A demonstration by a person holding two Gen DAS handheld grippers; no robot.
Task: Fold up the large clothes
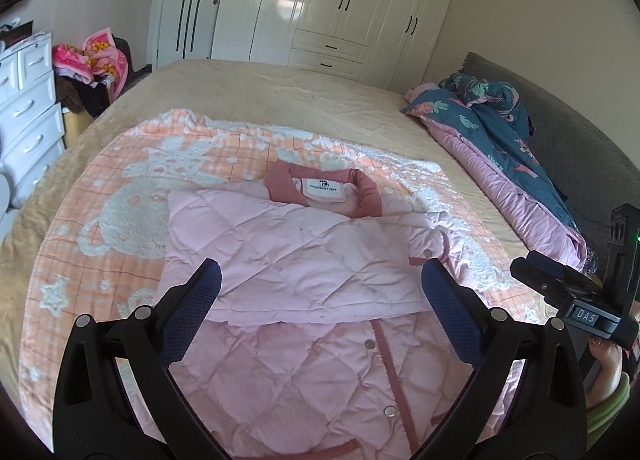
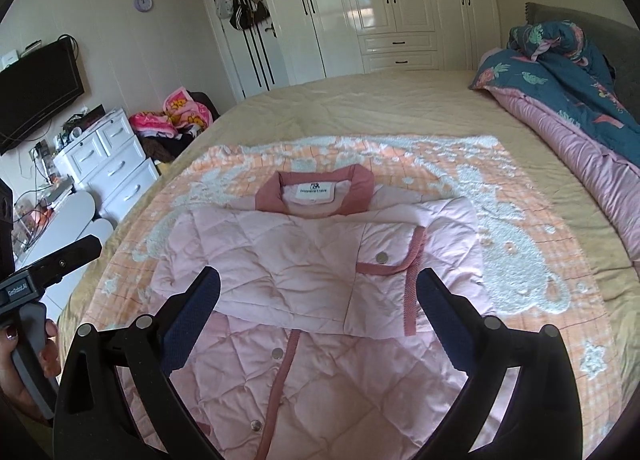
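Grippers (image 1: 320,296) (image 2: 318,300) level above jacket (image 1: 304,260), jaws apart

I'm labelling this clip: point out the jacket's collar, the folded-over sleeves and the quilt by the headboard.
collar (image 2: 362,189): right wrist view, its right side.
folded-over sleeves (image 1: 280,252): left wrist view, middle of the quilted panel.
quilt (image 2: 560,99): right wrist view, blue printed top.

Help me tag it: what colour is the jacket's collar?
Dusty rose collar, clearest in the right wrist view.

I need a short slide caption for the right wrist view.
Open right tongs hover over a half-folded pink jacket on the bed.
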